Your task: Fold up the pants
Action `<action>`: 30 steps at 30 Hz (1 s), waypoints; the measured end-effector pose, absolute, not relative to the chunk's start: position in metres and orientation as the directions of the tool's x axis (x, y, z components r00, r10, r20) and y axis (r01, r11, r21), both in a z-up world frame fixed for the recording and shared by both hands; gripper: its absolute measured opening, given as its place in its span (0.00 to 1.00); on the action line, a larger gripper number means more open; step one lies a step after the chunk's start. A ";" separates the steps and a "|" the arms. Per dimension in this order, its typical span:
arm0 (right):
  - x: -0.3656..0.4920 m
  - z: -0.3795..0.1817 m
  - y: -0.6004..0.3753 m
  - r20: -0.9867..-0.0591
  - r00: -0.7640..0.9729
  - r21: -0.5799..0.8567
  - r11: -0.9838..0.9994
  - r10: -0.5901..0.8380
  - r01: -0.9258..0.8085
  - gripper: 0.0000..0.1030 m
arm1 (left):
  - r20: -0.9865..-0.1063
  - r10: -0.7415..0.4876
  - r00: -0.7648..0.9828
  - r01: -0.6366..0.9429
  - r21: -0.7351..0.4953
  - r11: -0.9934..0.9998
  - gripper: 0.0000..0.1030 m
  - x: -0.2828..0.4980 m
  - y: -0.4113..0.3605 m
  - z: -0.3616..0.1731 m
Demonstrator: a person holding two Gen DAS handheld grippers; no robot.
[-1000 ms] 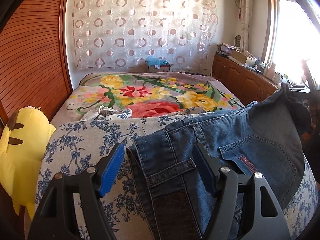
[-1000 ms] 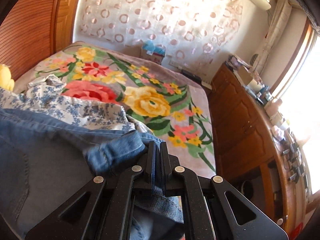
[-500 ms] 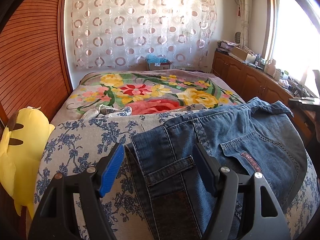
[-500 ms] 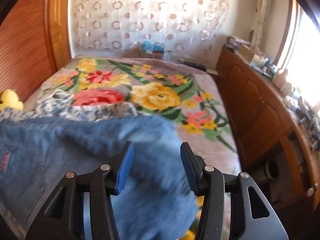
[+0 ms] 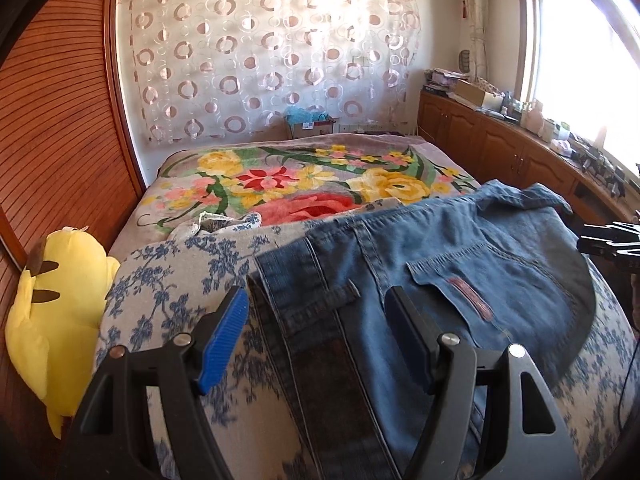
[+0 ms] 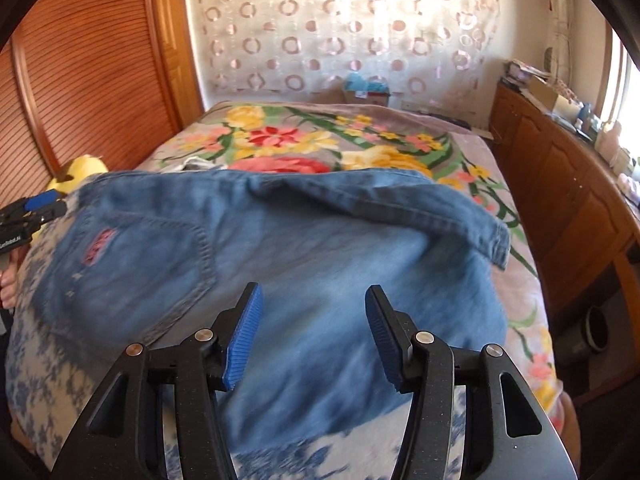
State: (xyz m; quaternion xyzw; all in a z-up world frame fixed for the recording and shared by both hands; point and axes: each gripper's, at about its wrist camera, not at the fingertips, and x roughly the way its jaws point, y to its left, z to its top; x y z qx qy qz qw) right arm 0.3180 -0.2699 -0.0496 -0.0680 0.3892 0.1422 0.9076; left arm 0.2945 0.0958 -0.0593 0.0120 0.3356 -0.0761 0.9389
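Left wrist view: folded blue denim jeans [image 5: 460,280], stitched back pocket up, lie on a blue-floral quilt [image 5: 168,280], waistband pointing toward the yellow plush [image 5: 52,312], long axis across the quilt. Left gripper [image 5: 316,324] jaws open, ribbed blue pads astride the waistband w/o pressing; right gripper [image 6: 312,332] jaws have just been opening, over denim, nothing pinched.

The jeans [image 5: 460,280] run off the bottom edge of the left wrist view, so their legs stay unseen there. In the right wrist view the denim [image 6: 320,260] is smeared by motion blur, and its pocket label cannot be read. The blue-flowered cover [image 5: 168,280] is largely hidden under the jeans. The yellow plush toy [image 5: 56,312] is cut by the left edge. Small items on the wooden cabinet [image 6: 560,160] by the window are washed out by glare and too small to tell.
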 end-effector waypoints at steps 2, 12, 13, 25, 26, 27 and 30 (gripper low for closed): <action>0.307 -0.048 -0.266 -0.717 0.662 -0.003 0.949 0.219 -0.317 0.53 | -0.634 -0.134 0.761 0.151 -0.027 0.988 0.68 0.283 0.095 -0.058; 0.253 -0.060 -0.268 -0.713 0.654 0.039 0.945 0.253 -0.324 0.55 | -0.668 -0.134 0.732 0.142 -0.043 0.989 0.68 0.230 0.096 -0.074; 0.248 -0.063 -0.269 -0.716 0.650 0.043 0.946 0.254 -0.322 0.55 | -0.672 -0.135 0.728 0.142 -0.045 0.989 0.68 0.225 0.096 -0.077; 0.223 -0.094 -0.253 -0.748 0.605 0.066 0.937 0.274 -0.343 0.56 | -0.727 -0.135 0.673 0.142 -0.052 0.989 0.68 0.198 0.098 -0.103; 0.224 -0.096 -0.251 -0.750 0.602 0.065 0.937 0.273 -0.344 0.56 | -0.731 -0.133 0.669 0.143 -0.049 0.988 0.68 0.198 0.097 -0.105; 0.225 -0.097 -0.248 -0.753 0.600 0.061 0.937 0.269 -0.344 0.56 | -0.737 -0.130 0.664 0.144 -0.045 0.989 0.68 0.198 0.097 -0.107; 0.227 -0.101 -0.242 -0.762 0.595 0.042 0.937 0.255 -0.348 0.56 | -0.753 -0.133 0.645 0.154 -0.042 0.987 0.68 0.202 0.094 -0.113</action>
